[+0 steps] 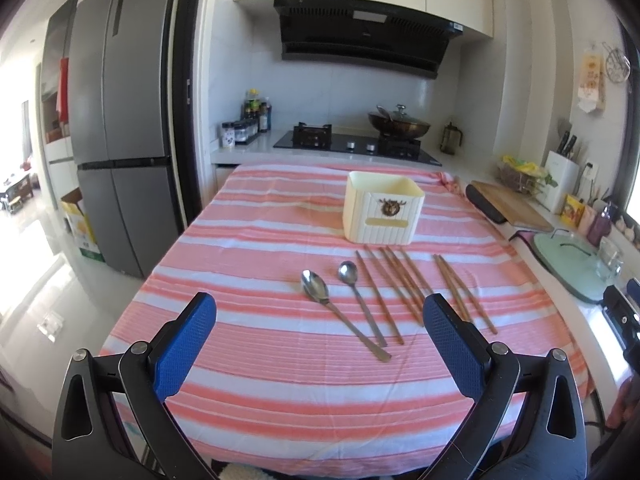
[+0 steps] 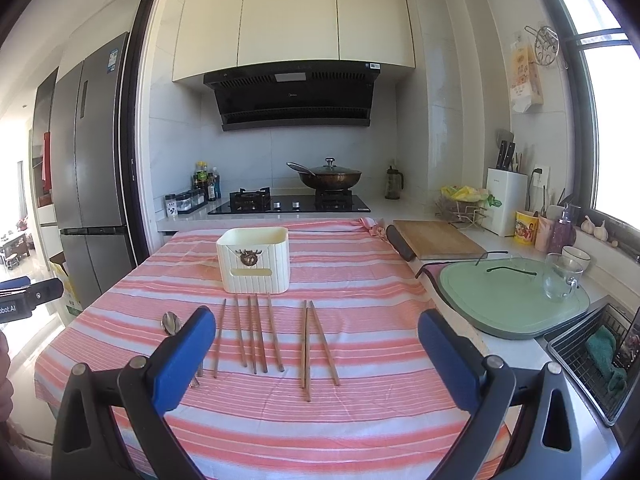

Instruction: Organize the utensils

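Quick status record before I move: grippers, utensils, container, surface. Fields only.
left gripper: open, holding nothing
right gripper: open, holding nothing
spoons: two, flat on the cloth, left of the chopsticks
chopsticks: seven counted, loose, in front of the container
container: cream, upright, nothing seen inside
striped cloth: covers the table

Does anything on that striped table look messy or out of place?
Nothing is spilled or broken. The brown wooden chopsticks lie loose on the pink striped tablecloth, and one pair splays apart. Two metal spoons lie beside them, outside the cream ribbed holder.
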`<state>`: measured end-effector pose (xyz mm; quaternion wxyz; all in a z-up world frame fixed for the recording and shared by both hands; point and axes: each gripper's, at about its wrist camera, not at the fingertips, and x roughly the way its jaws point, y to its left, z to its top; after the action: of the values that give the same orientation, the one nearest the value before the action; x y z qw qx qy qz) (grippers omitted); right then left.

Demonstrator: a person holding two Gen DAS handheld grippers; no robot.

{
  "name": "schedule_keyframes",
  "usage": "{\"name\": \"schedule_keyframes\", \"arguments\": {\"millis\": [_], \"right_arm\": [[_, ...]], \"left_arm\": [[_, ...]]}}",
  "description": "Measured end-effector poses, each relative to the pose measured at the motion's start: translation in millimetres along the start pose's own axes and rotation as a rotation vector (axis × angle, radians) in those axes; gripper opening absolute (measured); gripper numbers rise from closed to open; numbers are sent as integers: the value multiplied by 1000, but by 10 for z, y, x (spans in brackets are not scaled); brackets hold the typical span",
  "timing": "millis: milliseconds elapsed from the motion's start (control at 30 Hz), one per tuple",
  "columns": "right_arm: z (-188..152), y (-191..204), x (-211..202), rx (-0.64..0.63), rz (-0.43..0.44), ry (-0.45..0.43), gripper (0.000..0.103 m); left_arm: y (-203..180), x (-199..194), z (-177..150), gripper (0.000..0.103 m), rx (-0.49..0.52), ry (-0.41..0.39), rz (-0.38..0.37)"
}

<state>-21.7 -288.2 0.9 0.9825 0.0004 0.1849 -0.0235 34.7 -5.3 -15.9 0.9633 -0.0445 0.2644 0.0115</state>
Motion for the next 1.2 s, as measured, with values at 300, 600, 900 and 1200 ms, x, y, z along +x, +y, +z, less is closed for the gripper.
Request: {"name": "schedule_keyframes", "arguments": {"millis": [300,600,900,1200], "right_arm": [[-81,-83,238,5,-19,37,103],[-225,-179,679,-39,-31,89,103],[-337,-326,1502,-154,-4,217,103],[-530,-454,2307,-190,102,379,103]], "left_arm": [[-29,412,-14,103,-11,82,5],[-113,1218,-100,103,-53,197,10],[-149,2157,-285,103,-132,344,49],[-145,2645,-482,103,-146,432,131]]}}
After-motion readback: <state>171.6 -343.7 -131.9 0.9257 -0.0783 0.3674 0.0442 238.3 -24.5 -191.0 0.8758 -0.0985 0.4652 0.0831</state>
